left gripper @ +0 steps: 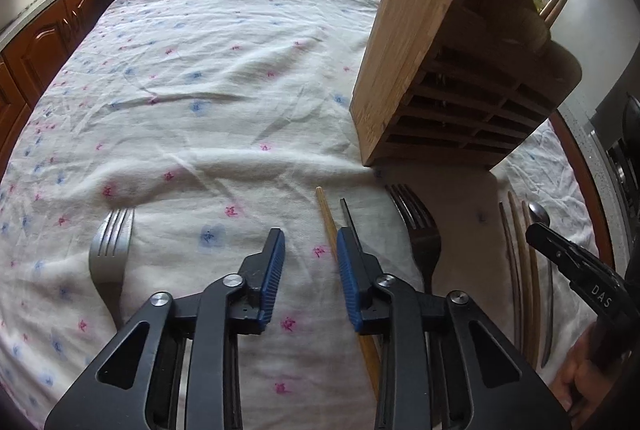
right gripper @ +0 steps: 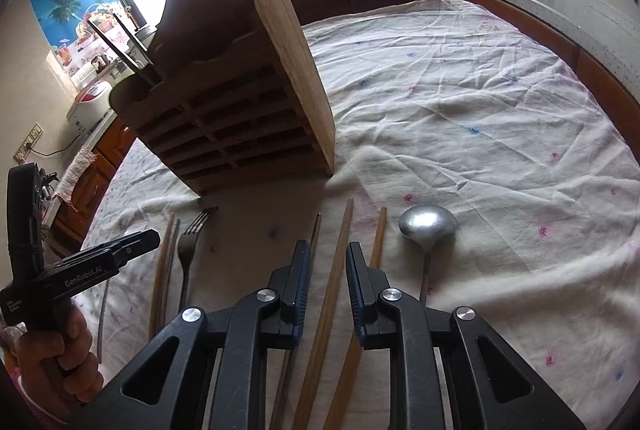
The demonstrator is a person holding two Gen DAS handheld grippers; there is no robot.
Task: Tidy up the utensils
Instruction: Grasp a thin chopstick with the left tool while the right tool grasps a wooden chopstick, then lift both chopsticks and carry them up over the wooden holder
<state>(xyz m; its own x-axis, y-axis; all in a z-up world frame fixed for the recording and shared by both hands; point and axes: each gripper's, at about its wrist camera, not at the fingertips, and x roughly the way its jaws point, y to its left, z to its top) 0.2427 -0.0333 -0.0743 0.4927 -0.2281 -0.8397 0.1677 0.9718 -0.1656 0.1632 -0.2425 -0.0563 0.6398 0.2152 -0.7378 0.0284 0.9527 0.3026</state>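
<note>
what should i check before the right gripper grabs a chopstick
1. Right gripper open: ok.
2. Chopstick between its fingers: ok, one lies in the gap.
3. Only one inside: cannot tell, a second chopstick lies by the right finger.
4. Fingers down at cloth level: cannot tell.
5. Left gripper apart and open: ok.
6. Holder upright with free room: ok.

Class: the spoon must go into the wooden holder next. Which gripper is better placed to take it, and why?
Right. The right gripper is open, and the spoon lies just beside it; the left gripper hovers farther away, over a chopstick.
</note>
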